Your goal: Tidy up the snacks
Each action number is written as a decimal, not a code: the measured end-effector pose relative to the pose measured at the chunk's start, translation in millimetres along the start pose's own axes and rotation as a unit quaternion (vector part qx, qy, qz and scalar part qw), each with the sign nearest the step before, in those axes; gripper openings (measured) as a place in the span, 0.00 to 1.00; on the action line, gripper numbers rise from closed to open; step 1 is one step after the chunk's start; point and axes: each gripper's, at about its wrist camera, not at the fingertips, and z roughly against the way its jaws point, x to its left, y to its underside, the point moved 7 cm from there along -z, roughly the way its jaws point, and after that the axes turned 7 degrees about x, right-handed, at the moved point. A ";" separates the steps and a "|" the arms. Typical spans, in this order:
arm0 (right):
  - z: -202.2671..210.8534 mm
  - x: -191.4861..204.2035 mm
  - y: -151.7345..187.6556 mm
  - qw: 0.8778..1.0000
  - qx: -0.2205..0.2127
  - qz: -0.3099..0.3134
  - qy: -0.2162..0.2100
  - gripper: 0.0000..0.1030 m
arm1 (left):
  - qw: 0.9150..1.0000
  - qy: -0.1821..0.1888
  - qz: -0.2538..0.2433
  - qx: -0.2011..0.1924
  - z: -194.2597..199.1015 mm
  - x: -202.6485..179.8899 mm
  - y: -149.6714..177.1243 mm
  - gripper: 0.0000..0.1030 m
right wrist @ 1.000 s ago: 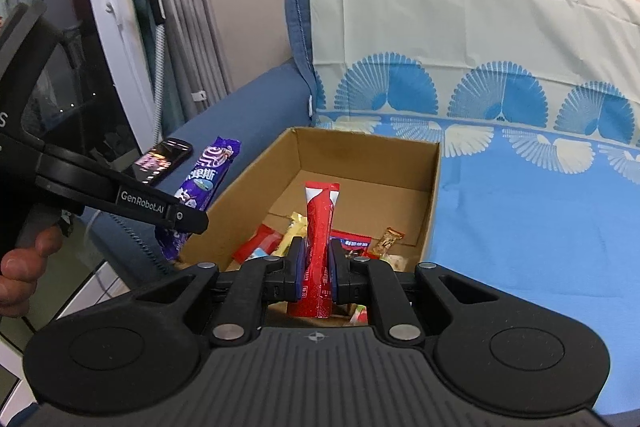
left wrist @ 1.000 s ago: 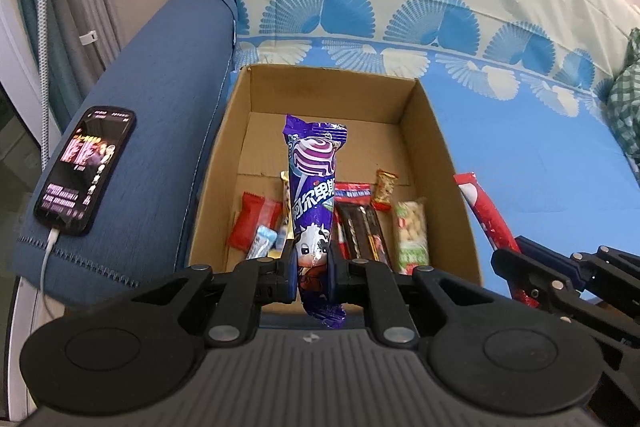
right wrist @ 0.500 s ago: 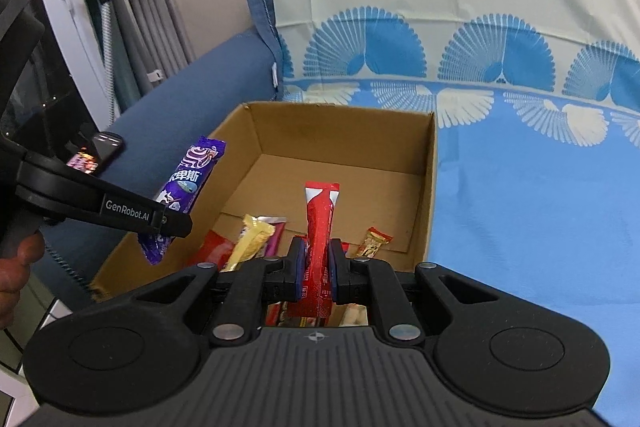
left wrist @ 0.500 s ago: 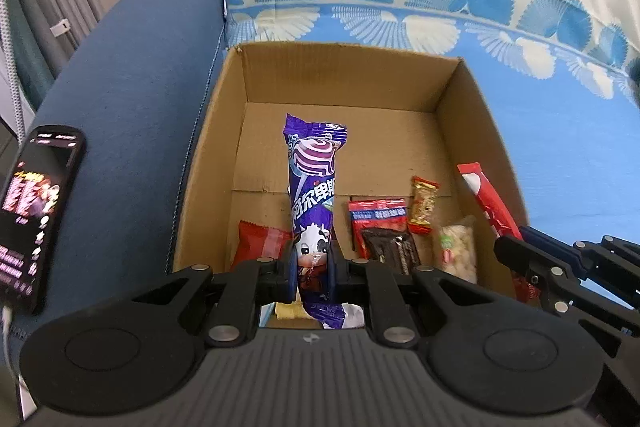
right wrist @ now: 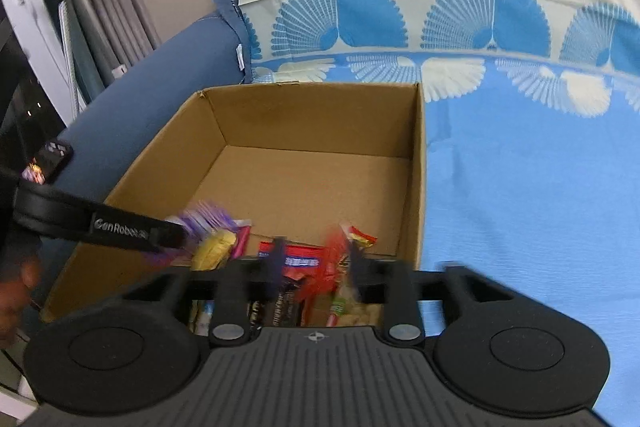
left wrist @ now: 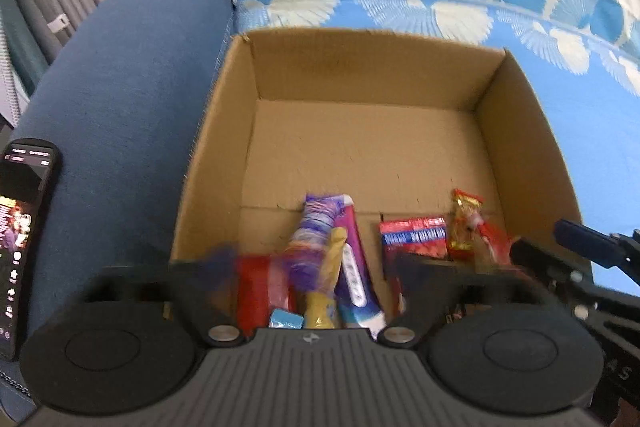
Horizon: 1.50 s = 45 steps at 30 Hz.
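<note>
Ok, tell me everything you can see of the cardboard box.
The cardboard box is plain brown corrugated card, open-topped, with four upright walls and a flat floor showing a flap seam. It sits on the blue patterned sofa cover, with one side close against the dark blue armrest. The far half of its floor is bare; wrapped snacks crowd the near end, red, purple and yellow among them. Both grippers hang over that near end.

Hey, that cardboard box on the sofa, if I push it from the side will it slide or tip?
The cardboard box would probably slide: it looks low and wide, so tipping seems unlikely. It holds only small snack packets, so it is likely light. The soft blue cover might bunch and drag a little.
</note>
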 end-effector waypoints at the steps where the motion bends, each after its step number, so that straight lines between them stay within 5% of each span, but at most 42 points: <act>1: 1.1 -0.4 -0.5 1.000 0.000 -0.002 0.002 0.62 | 1.000 -0.006 0.007 -0.013 4.4 2.2 0.8 1.00; 9: 45.0 12.7 33.2 1.000 0.018 -0.009 0.010 0.87 | 1.000 -0.017 0.004 -0.004 35.5 9.3 45.6 1.00; 18: 121.1 48.5 80.1 0.999 -0.022 0.021 0.034 0.99 | 0.999 -0.023 0.035 -0.023 94.4 12.9 122.0 1.00; 33: 181.7 62.0 129.6 0.993 -0.069 0.058 0.081 0.99 | 0.993 -0.037 0.048 -0.097 154.9 0.1 185.4 1.00; 45: 196.7 71.6 138.4 0.989 -0.095 0.077 0.084 0.99 | 0.995 -0.036 0.045 -0.085 157.9 2.2 198.3 1.00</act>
